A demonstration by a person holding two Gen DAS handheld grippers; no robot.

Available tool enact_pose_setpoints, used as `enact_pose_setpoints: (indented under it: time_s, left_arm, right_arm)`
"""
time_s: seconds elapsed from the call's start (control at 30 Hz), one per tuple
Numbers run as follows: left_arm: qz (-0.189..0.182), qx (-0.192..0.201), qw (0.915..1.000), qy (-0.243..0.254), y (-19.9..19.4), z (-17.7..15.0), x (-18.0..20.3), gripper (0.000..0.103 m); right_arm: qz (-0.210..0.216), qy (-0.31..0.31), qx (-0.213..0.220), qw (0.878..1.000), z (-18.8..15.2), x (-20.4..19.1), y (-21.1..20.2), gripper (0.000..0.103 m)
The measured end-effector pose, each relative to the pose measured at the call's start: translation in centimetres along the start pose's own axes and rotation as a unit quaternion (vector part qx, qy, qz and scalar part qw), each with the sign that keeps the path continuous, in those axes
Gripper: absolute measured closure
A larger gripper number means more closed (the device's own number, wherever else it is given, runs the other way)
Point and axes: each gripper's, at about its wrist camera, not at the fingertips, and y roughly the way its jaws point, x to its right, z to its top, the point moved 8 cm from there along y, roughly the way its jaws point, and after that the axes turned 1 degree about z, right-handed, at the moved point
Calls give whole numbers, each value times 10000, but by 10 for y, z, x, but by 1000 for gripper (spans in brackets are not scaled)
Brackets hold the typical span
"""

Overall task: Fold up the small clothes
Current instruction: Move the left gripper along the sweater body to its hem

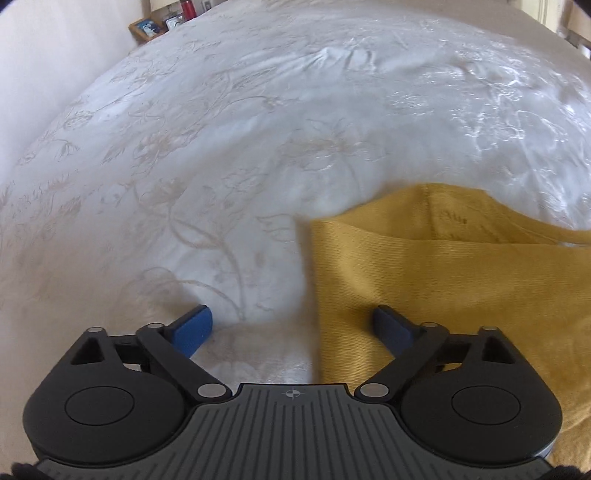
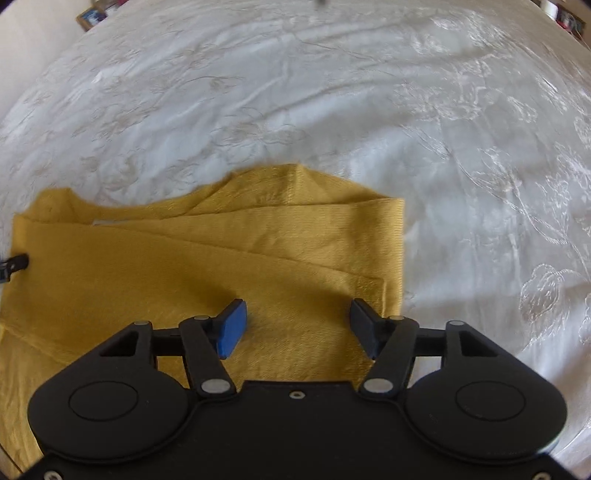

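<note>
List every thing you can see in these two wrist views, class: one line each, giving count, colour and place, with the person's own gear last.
garment: one, mustard yellow, lying folded in layers on the bedspread, under both grippers.
bedspread: one, white with pale floral stitching, covering the whole bed.
picture frame: one, wooden with a blue picture, top left beyond the bed.
bottle: one, red, beside the frame at the top edge.
left gripper: one, black with blue pads, open, straddling the garment's left edge.
right gripper: one, black with blue pads, open, over the garment near its right edge.
</note>
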Motion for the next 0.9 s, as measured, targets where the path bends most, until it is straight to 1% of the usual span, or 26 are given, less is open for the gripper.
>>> enact_pose_setpoints:
  time_s: [0.07,0.13,0.17,0.23,0.27,0.33,0.4,0.43,0.47,0.5,0.6,0.67,0.73,0.8,0.83,0.9]
  left_arm:
    - [99,31,9999,74,-6,2,-3,8]
    - [188,250,9995,-53,-22,7,-5,10]
    - [122,386,9990,-164,-32,9,-5,10]
    - [-111,552,9982,-226,-44,13,3,9]
    - [-193,558,9981,-172,-44,16,9,9]
    - [-314,458,9984,-93,-35,18,18,9]
    - [-318,198,9993,-28,-13,17,23,9]
    - [-267,97,9996,-47,-3,16,22,6]
    - [-255,18,9996,-110,6,15,20,0]
    - [-268,-31,9994,-199,12,16,18,0]
    - [-413,-144,9980,-460,21,22,10,0]
    - [-462,-152,9982,-359,16,25,9,0]
    - [-463,-56,9984,-322,4,27,6,0]
    - [-501,81,9979,-412,-14,24,0,0]
    - [-524,129,9974,-479,-23,21,-3,0]
    - [-594,213,9961,-615,-45,9,-10,0]
  right_arm:
    - [-169,-12,102,9998,4,2,-7,36]
    - [-86,50,263,9996,7,1,-15,35]
    - [12,65,350,9994,10,-1,-18,34]
    - [73,-68,400,9991,14,-7,-17,25]
    - [61,-142,362,9992,16,-8,-12,24]
    - [-14,-190,239,9995,20,-9,0,24]
    - [-109,-129,127,9998,25,-4,15,24]
    - [-115,-25,51,9999,28,-1,22,21]
    - [-104,113,-10,9999,30,4,28,18]
    - [-105,226,-43,9997,33,7,32,13]
    - [-115,350,-117,9993,39,11,38,9]
    - [-72,358,-71,9993,40,10,32,9]
    - [61,466,84,9989,38,10,18,9]
    - [221,602,193,9978,30,10,2,8]
    - [294,687,254,9969,23,10,-10,4]
    - [362,788,368,9955,8,10,-29,4]
